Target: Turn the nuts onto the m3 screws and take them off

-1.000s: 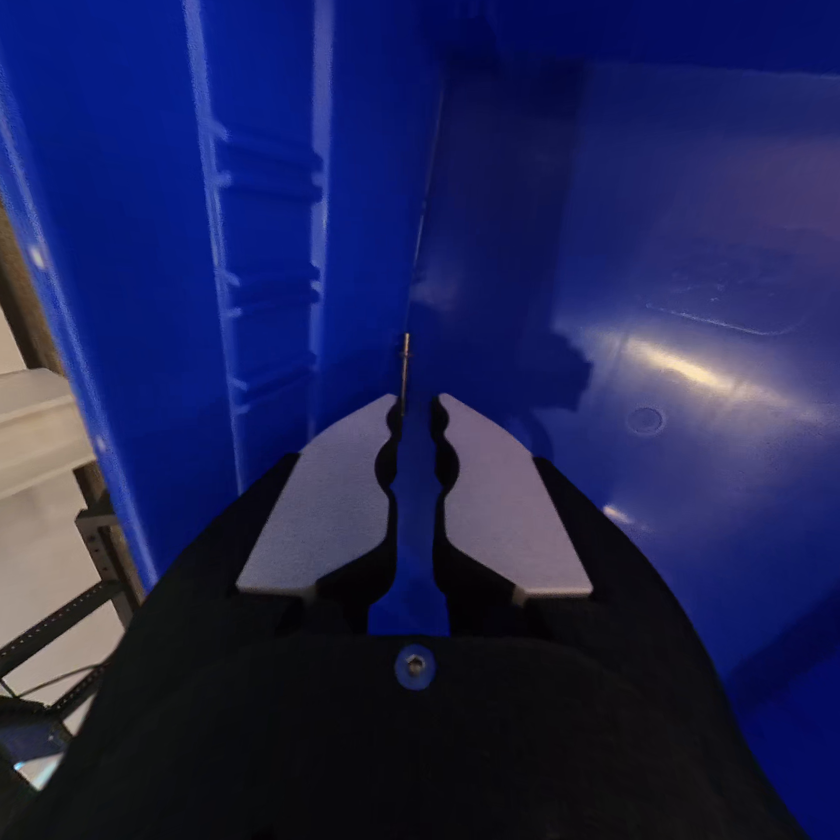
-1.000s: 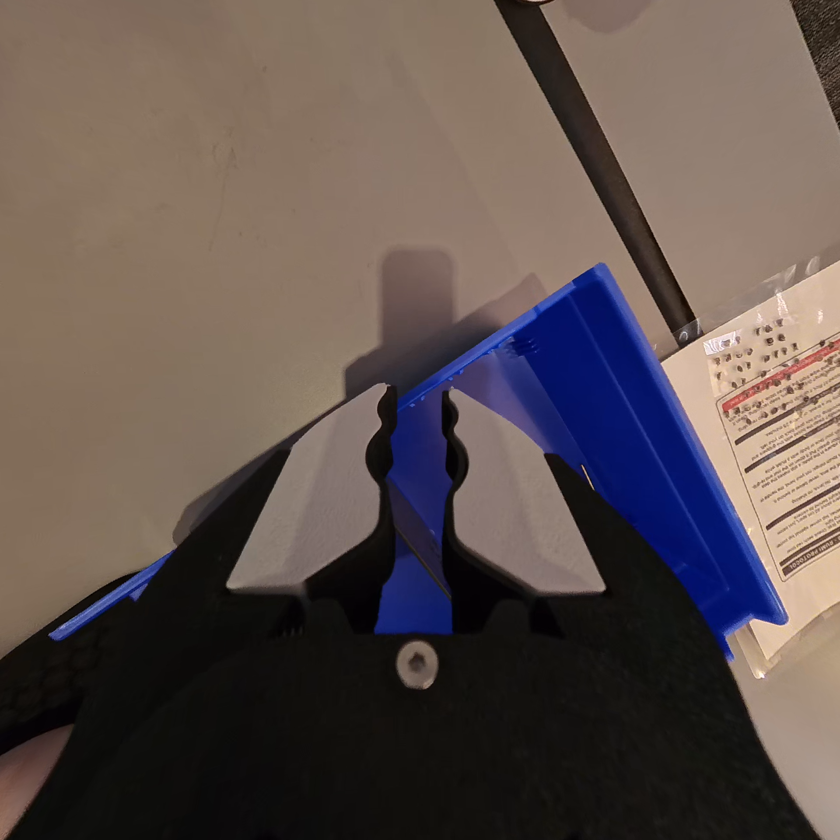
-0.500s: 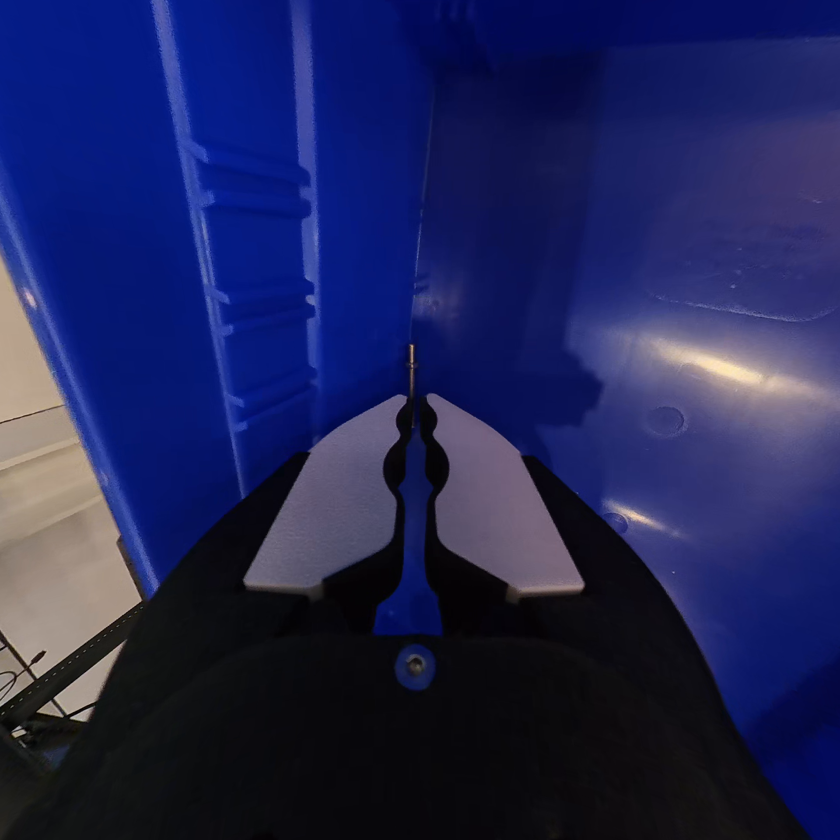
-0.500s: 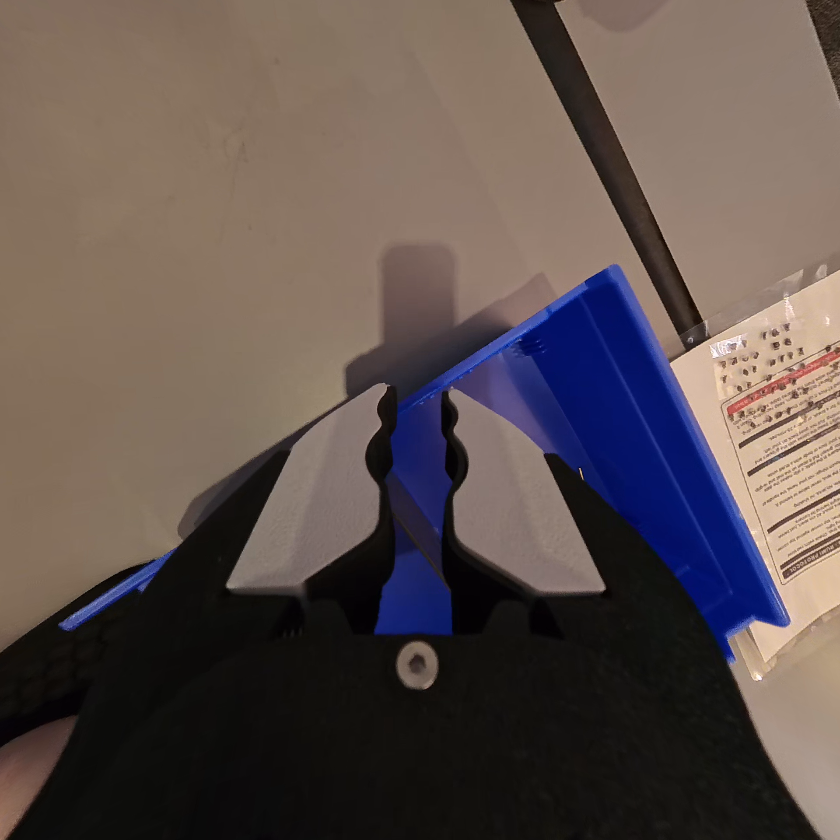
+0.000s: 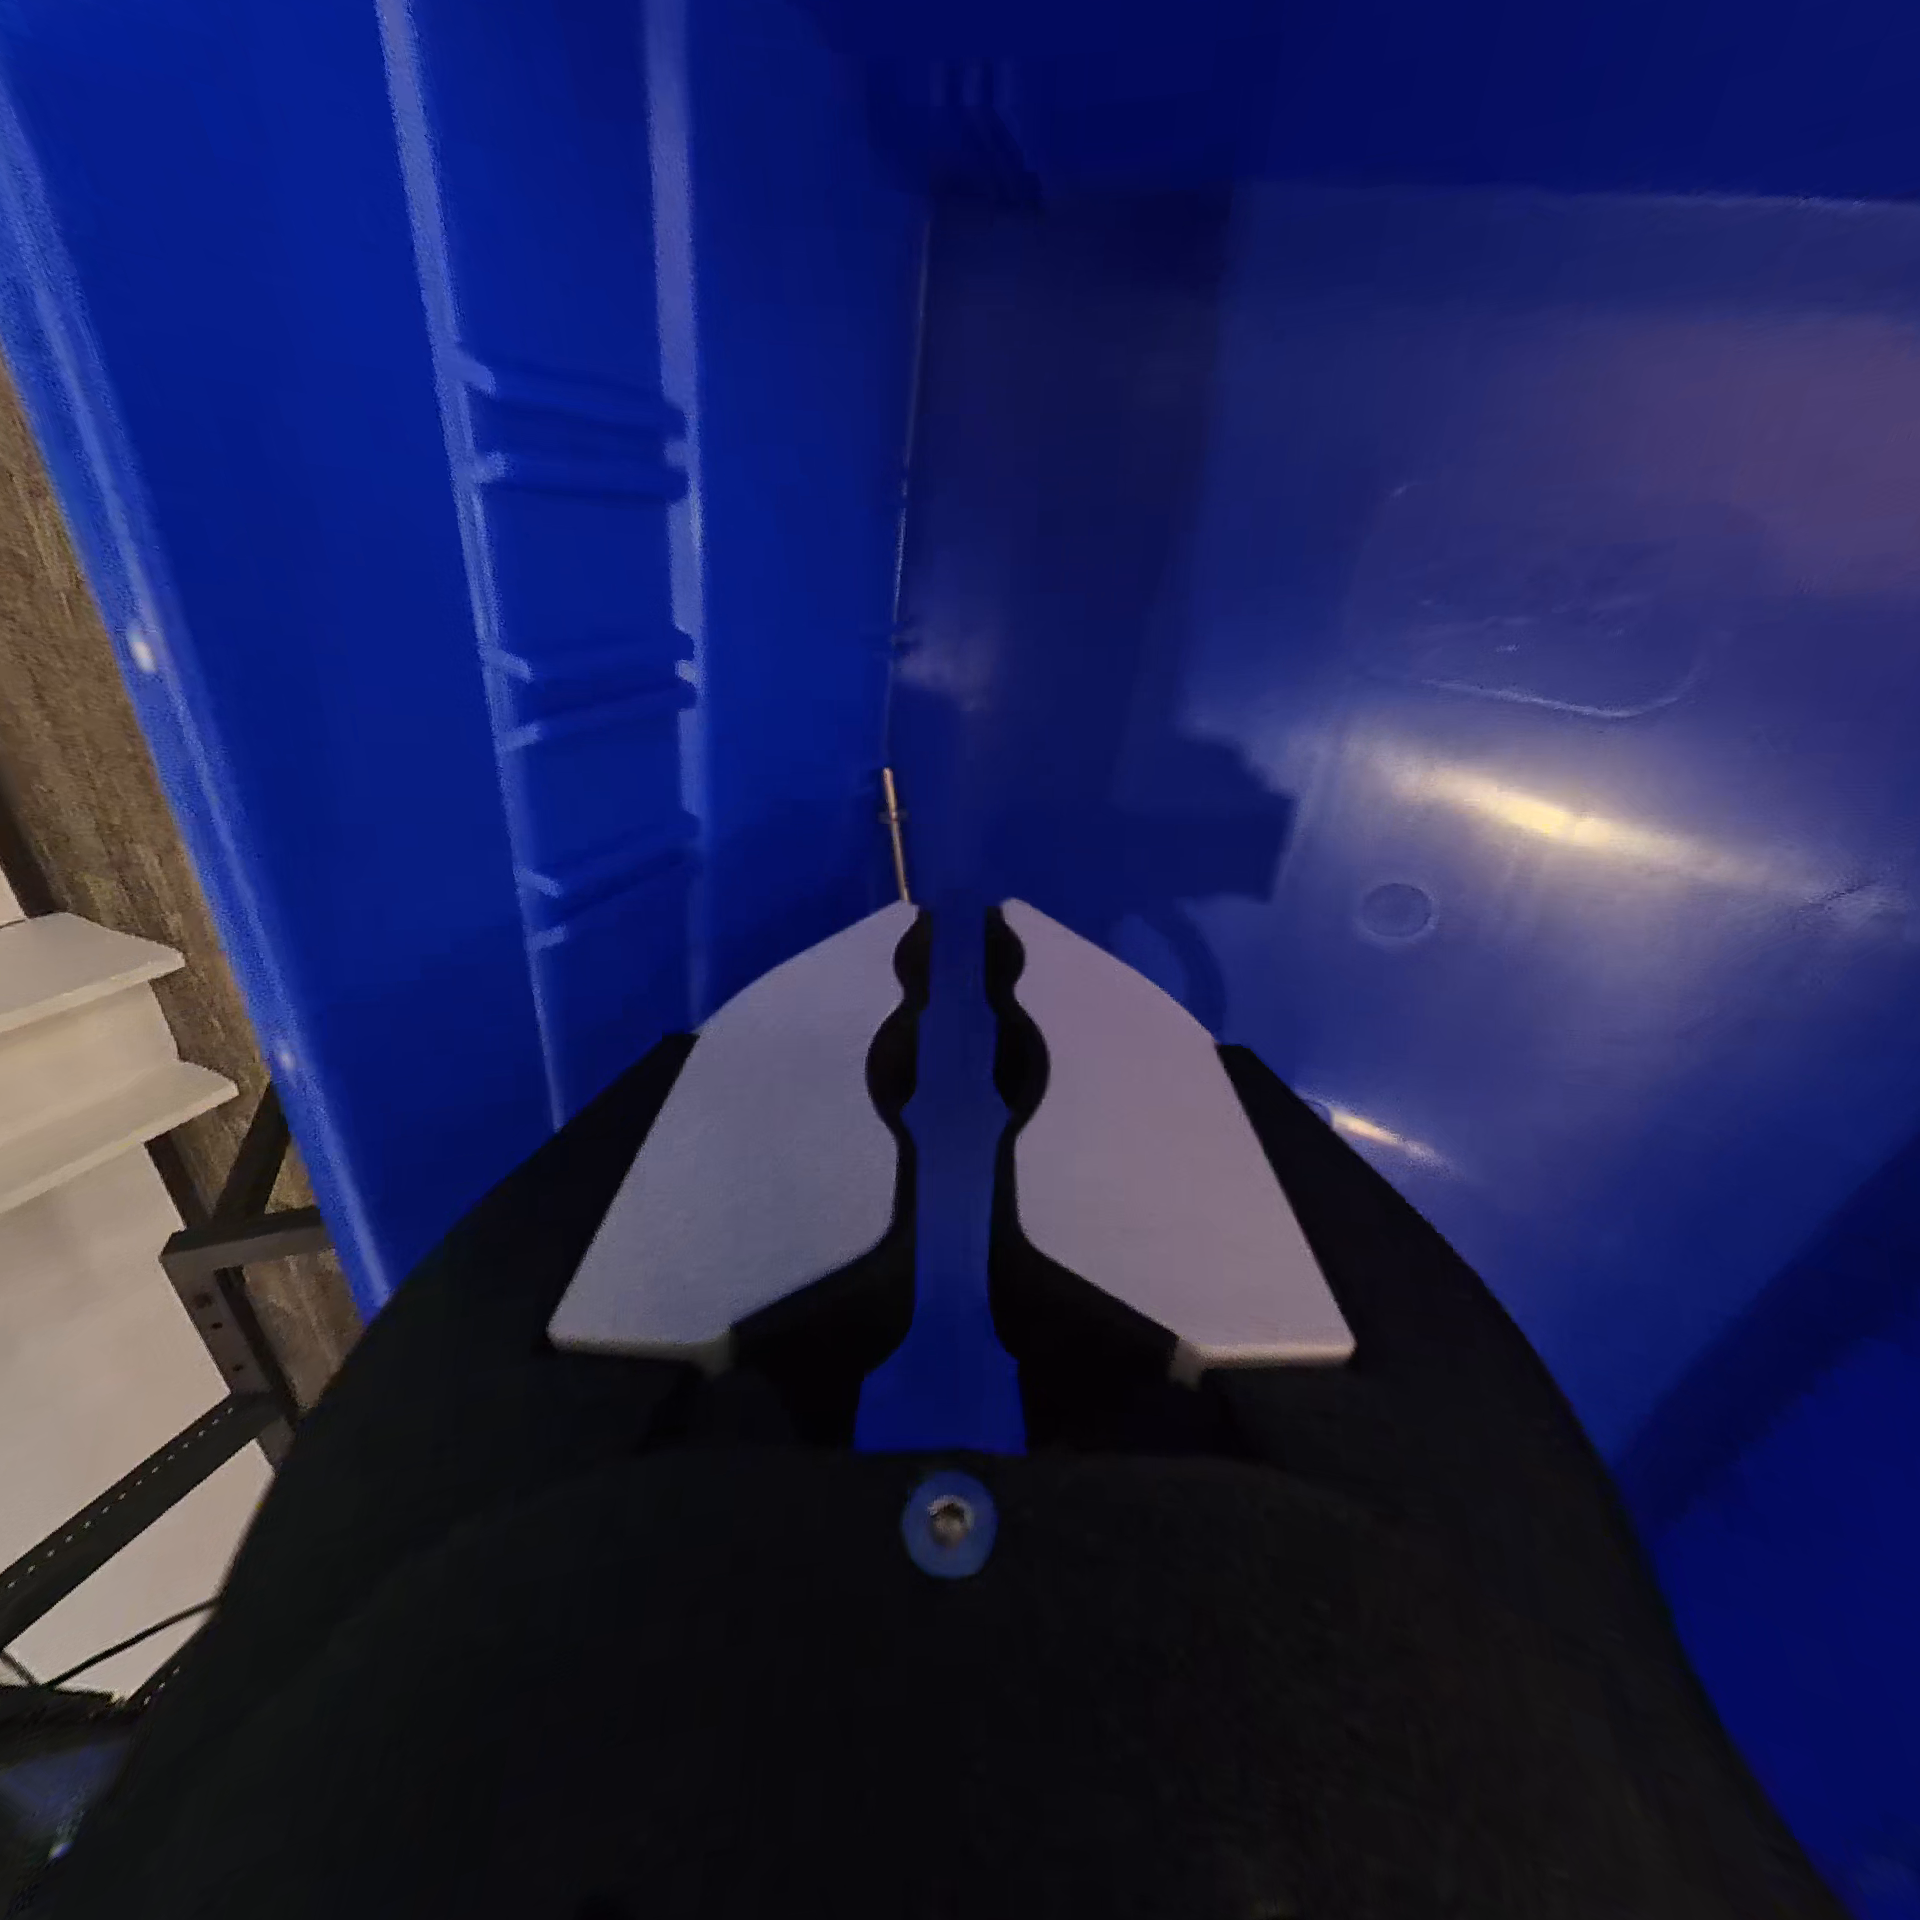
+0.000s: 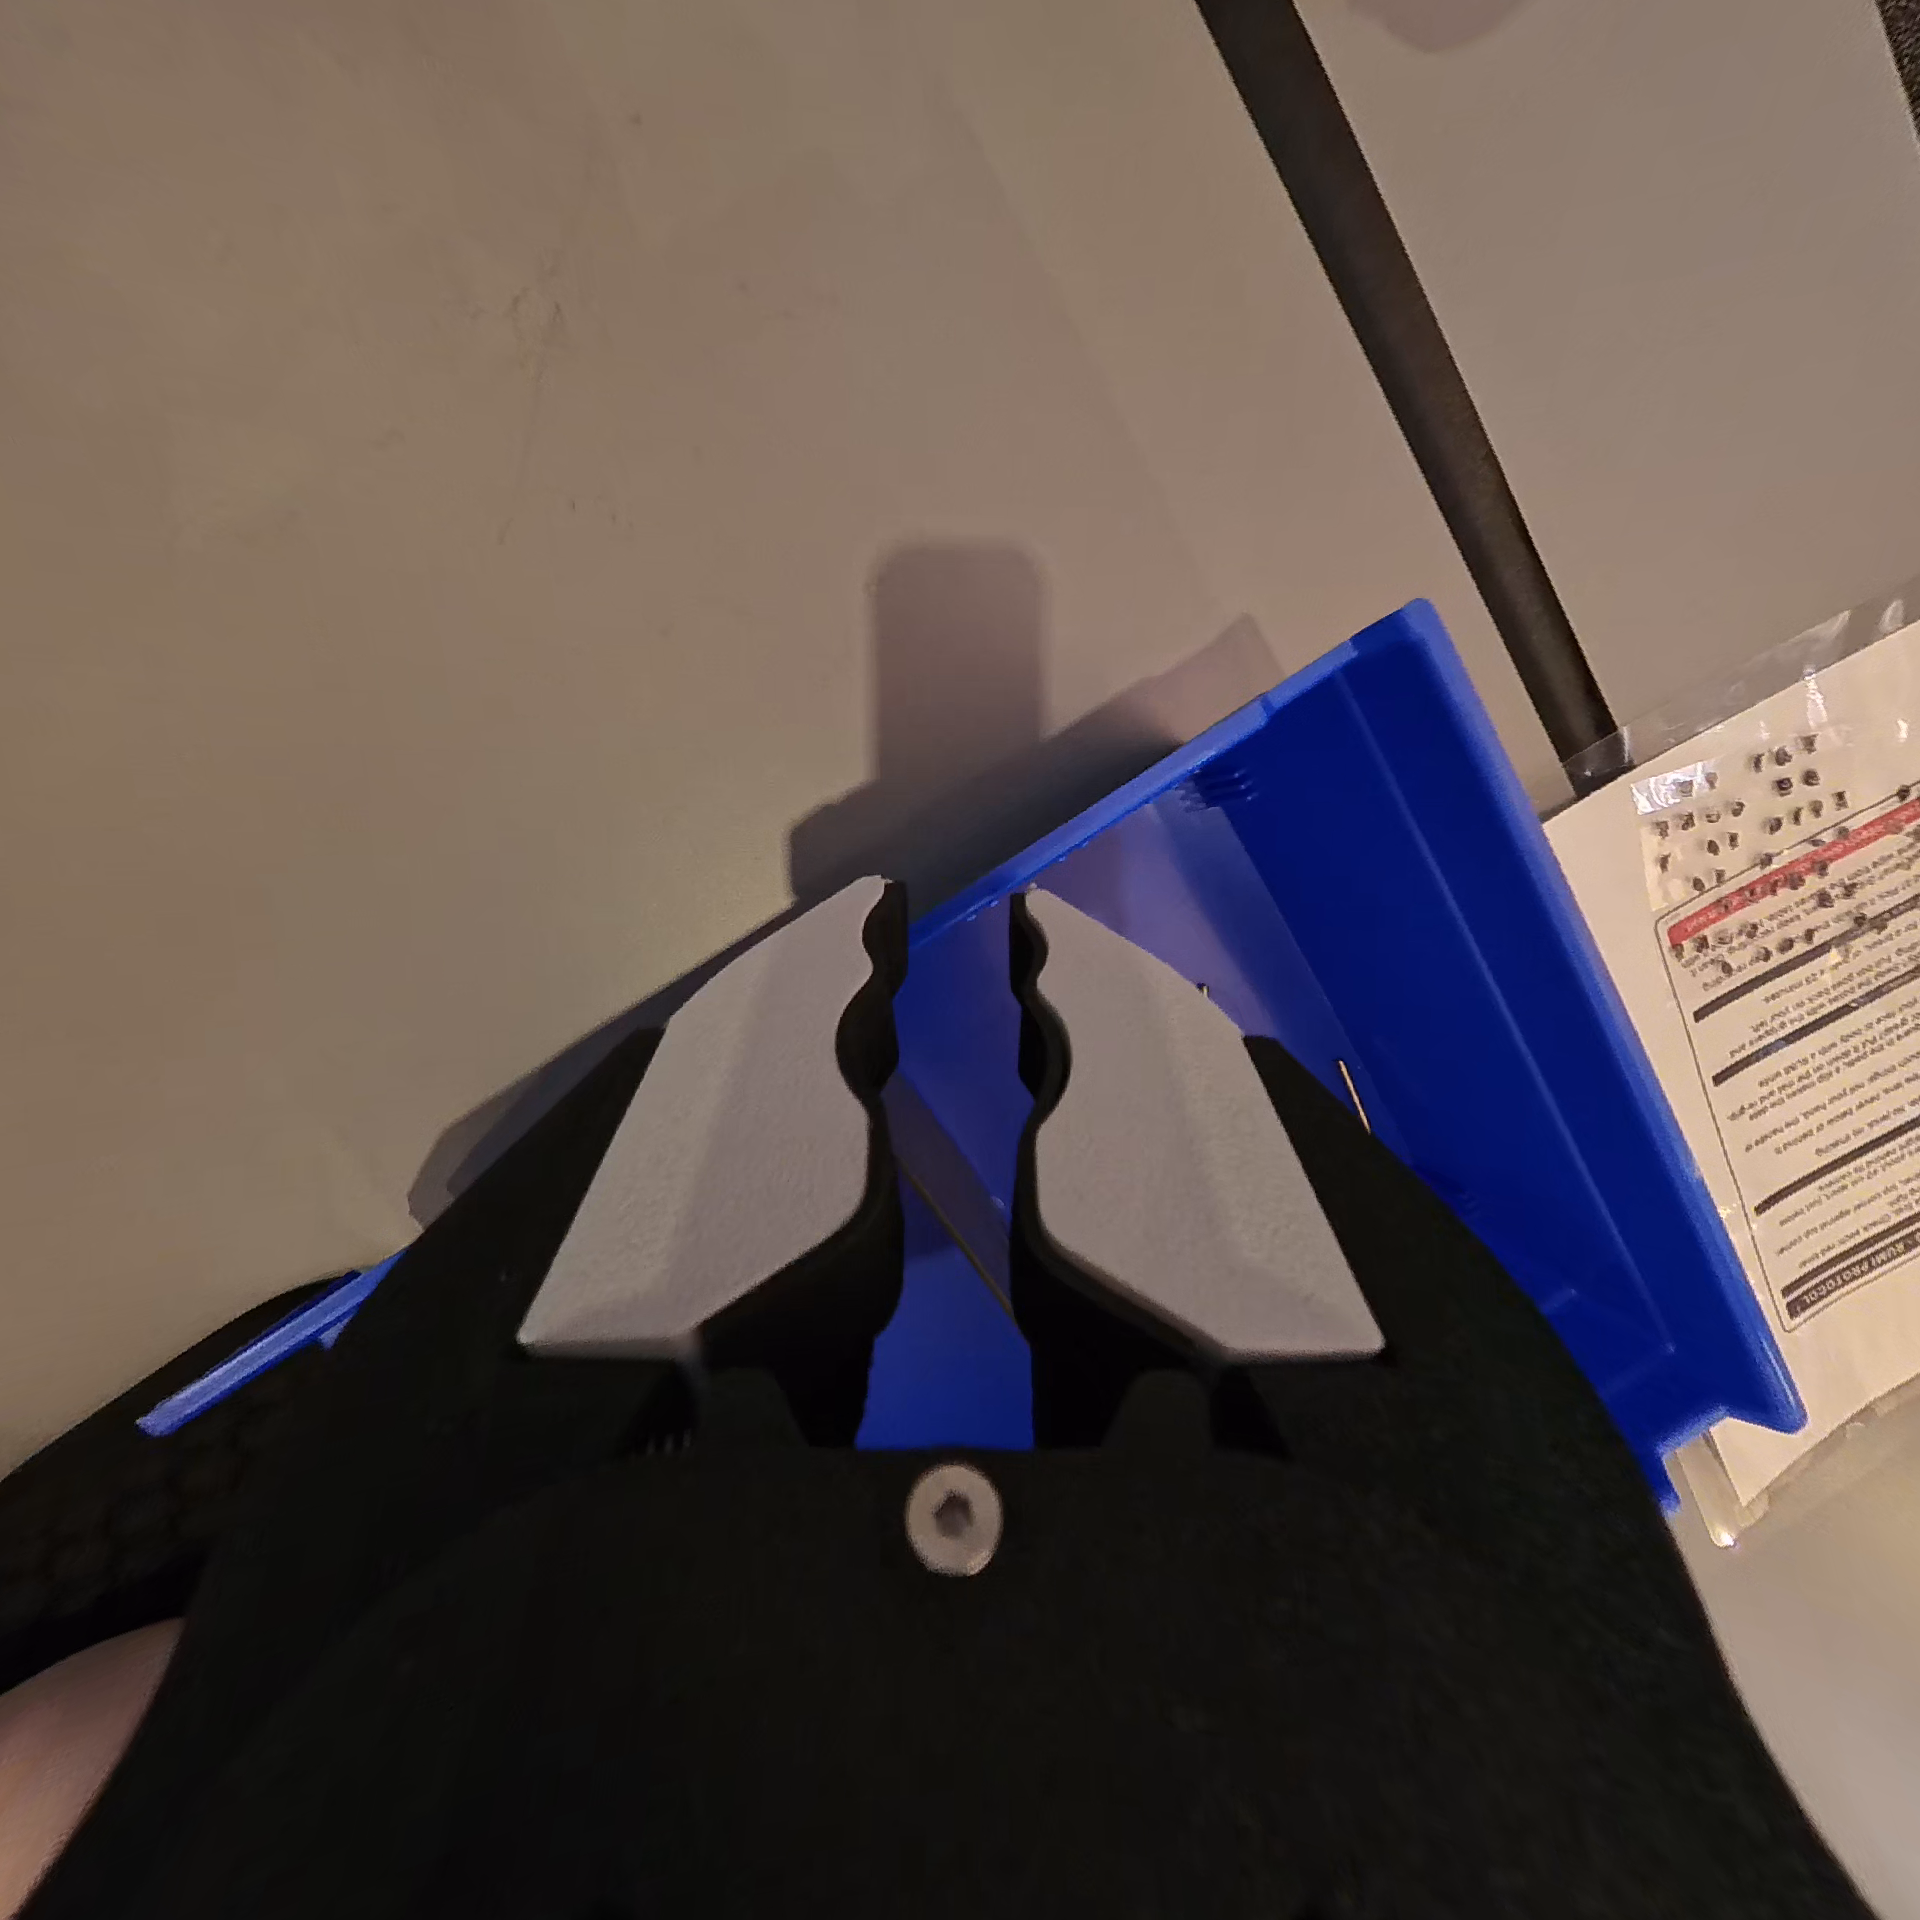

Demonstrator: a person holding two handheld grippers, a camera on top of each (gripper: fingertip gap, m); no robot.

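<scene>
In the left wrist view, a thin brass-coloured m3 screw [image 5: 891, 831] with a small nut on its shaft lies in the corner of the blue bin [image 5: 1455, 623]. My left gripper [image 5: 958, 906] is inside the bin. Its jaws stand slightly apart with nothing between them. The screw's near end is just beyond the left fingertip [image 5: 883, 925]. My right gripper [image 6: 953, 889] hovers over the bin's rim [image 6: 1143, 790], open by a narrow gap and empty. A thin screw [image 6: 1349, 1091] shows against the bin's inner wall beside it.
The bin stands on a grey tabletop [image 6: 520, 416]. A clear bag of small nuts [image 6: 1766, 831] on a printed sheet lies to the bin's right. A black bar [image 6: 1403, 364] crosses the table behind. Metal shelving [image 5: 156, 1299] shows left of the bin.
My left gripper closed almost fully around the screw's end half a second ago and has opened again; the screw now sits slightly left of the tips. The right gripper has barely moved.
</scene>
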